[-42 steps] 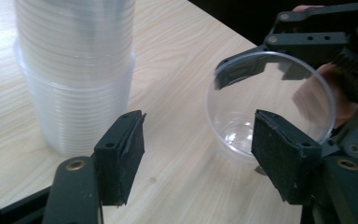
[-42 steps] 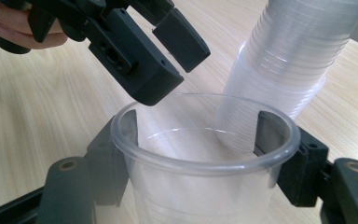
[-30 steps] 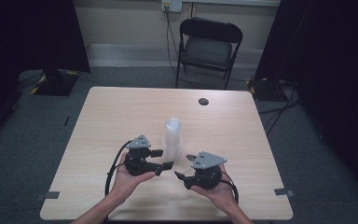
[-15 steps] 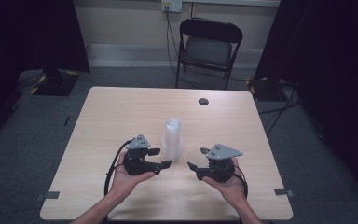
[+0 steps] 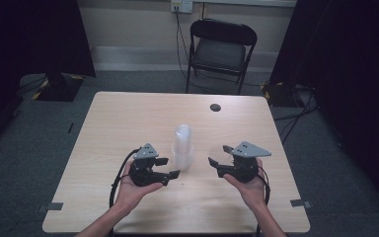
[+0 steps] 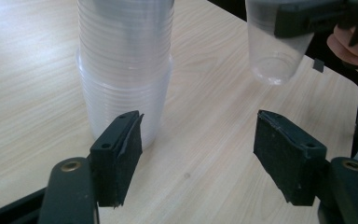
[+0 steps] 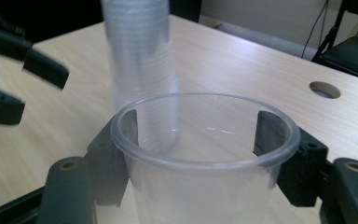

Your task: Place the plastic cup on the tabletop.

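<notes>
Right gripper (image 7: pixel 196 154) has its fingers (image 7: pixel 279 154) clamped on either side of a single clear cup (image 7: pixel 205 140), mouth up, rim just above the pads, and in the high view that cup sits lifted off the worktop (image 5: pixel 128 118) right of centre. Left gripper (image 6: pixel 198 154) is spread wide, fingers (image 6: pixel 119 156) gripping nothing, poised low in the frame just in front of the stack of cups (image 6: pixel 123 70), which stands upright at the upper left of that view and mid-frame from above. The job looks like separating cups from the stack, with this one already free. To do it well: keep the squeeze light, since thin plastic likely buckles under pressure, carry the cup level and well clear of the stack, and set it flat on bare worktop before letting go. The open left fingers would do best to close gently round the stack's base to steady it, because a tall, light column may tip at a nudge
</notes>
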A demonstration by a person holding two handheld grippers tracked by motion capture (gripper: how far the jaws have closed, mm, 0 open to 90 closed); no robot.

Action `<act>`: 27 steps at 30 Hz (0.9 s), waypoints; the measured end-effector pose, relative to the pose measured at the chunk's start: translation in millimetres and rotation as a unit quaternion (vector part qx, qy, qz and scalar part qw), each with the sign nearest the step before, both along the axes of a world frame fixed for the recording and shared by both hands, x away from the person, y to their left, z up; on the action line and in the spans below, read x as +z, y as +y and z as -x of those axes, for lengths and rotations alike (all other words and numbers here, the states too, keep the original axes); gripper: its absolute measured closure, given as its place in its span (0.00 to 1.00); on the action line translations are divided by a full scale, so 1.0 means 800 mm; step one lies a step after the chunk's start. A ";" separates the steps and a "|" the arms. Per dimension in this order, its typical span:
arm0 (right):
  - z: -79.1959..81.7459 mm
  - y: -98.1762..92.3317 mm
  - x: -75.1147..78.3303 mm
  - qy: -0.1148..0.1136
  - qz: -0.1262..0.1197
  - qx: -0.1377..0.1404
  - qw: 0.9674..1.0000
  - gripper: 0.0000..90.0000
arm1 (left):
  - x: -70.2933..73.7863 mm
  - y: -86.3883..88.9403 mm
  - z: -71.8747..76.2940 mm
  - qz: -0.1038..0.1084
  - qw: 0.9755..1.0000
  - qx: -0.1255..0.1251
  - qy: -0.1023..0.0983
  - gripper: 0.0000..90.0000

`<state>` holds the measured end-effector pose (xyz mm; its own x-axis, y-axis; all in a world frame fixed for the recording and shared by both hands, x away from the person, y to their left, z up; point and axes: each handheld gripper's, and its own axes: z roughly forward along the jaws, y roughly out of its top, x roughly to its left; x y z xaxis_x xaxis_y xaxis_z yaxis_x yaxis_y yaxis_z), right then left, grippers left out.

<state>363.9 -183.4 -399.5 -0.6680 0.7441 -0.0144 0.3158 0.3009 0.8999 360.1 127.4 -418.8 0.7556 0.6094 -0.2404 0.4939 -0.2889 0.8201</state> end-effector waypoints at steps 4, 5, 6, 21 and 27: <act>-0.012 0.000 0.004 -0.011 0.000 -0.007 1.000 0.34 | -0.003 -0.001 -0.002 -0.004 1.000 0.002 0.004 0.37; -0.016 -0.001 0.006 -0.015 -0.003 -0.011 1.000 0.34 | -0.003 0.000 -0.002 -0.005 1.000 0.004 0.001 0.37; -0.018 -0.002 0.006 -0.015 -0.007 -0.014 1.000 0.34 | -0.002 0.001 -0.002 -0.005 1.000 0.005 0.001 0.37; -0.069 -0.012 -0.004 0.000 -0.020 -0.046 0.999 0.34 | 0.000 0.027 0.016 -0.051 0.998 0.014 -0.014 0.32; -0.084 -0.010 -0.004 0.003 -0.026 -0.054 0.998 0.34 | -0.011 0.036 0.030 -0.074 0.997 0.020 -0.015 0.30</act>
